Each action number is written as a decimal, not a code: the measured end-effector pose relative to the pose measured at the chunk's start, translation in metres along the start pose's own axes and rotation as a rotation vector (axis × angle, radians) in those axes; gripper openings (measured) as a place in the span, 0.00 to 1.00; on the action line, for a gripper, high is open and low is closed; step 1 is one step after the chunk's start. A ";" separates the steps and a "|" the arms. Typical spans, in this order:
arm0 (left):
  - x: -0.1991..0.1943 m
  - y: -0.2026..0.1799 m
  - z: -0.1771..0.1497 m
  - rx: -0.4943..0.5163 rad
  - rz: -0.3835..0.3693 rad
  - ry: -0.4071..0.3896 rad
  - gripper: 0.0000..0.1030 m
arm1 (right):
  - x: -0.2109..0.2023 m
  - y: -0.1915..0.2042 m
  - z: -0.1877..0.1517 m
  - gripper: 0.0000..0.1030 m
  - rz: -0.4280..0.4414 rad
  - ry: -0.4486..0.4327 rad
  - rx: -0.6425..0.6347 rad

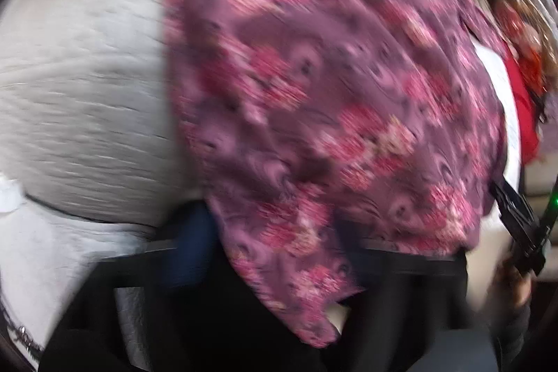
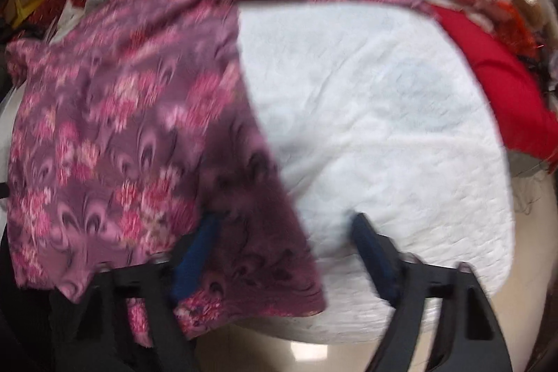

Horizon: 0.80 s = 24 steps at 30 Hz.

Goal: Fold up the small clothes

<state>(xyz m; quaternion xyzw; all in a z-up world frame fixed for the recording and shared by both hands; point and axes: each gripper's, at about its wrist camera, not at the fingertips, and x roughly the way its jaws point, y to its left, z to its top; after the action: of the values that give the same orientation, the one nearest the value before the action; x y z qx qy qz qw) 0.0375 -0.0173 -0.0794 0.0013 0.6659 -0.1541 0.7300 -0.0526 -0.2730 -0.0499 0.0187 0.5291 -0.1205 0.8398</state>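
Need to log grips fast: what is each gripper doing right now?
Left gripper: closed on the purple cloth.
Right gripper: jaws apart, cloth edge between them, not clamped.

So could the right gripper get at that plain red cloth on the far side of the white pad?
Probably yes. The right gripper has its jaws apart over the white pad, and only bare pad lies between it and the red cloth; the purple floral garment lies to the other side.

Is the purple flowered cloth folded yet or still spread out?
Spread, mostly: the purple flowered cloth lies as one flat layer over the white pad, its near edge hanging off. The blur hides any small fold.
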 end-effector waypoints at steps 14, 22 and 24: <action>-0.134 0.068 -0.009 -0.159 -0.266 -0.160 0.03 | -0.136 -0.026 0.007 0.04 0.521 -0.235 0.171; -0.059 0.085 -0.022 -0.219 -0.134 0.009 0.03 | -0.072 -0.037 -0.017 0.04 0.455 -0.058 0.301; -0.052 0.089 -0.024 -0.224 -0.098 0.033 0.03 | -0.050 -0.039 -0.027 0.04 0.427 0.000 0.315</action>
<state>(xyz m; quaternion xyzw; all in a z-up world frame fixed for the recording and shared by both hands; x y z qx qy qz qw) 0.0305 0.0843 -0.0500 -0.1102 0.6901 -0.1140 0.7061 -0.1056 -0.2976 -0.0136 0.2604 0.4877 -0.0216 0.8330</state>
